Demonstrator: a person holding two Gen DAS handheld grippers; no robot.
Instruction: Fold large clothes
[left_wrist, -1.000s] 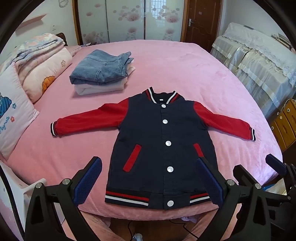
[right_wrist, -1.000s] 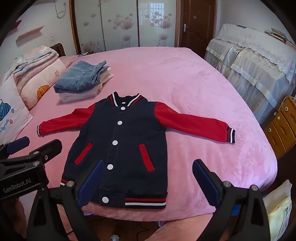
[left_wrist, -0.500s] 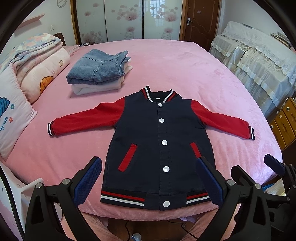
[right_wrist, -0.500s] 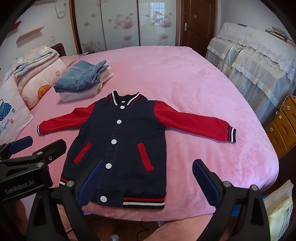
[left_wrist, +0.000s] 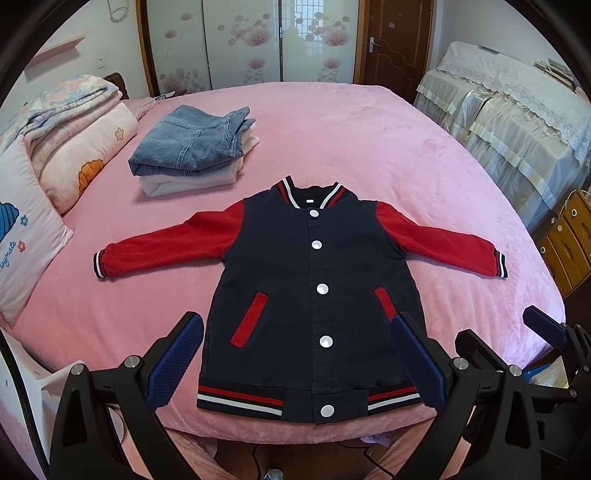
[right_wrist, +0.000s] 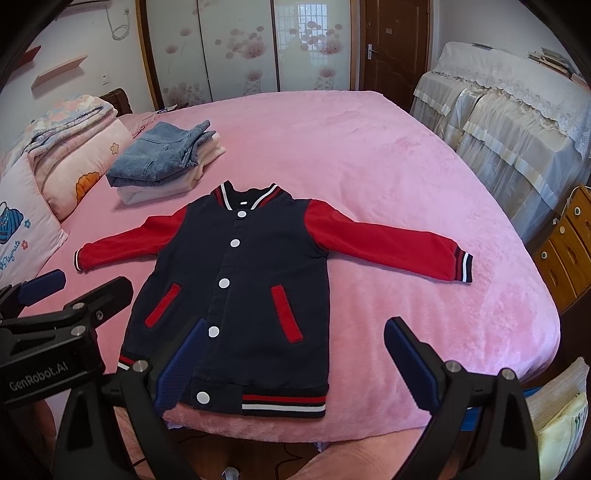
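Note:
A navy varsity jacket with red sleeves and white snap buttons lies flat, front up, on the pink bed, both sleeves spread sideways and its striped hem at the near edge. My left gripper hovers open above the hem, holding nothing. In the right wrist view my right gripper is open too, above the jacket's right half near the hem. The left gripper's body shows at the left of that view, and the right gripper's fingers show at the right edge of the left view.
A folded stack of jeans on pale clothes sits at the bed's back left. Pillows and a folded quilt line the left side. A covered sofa and a wooden drawer unit stand to the right.
Both cameras have drifted slightly, so the jacket sits a little lower and closer in each view. The jacket has not moved and both grippers stay open.

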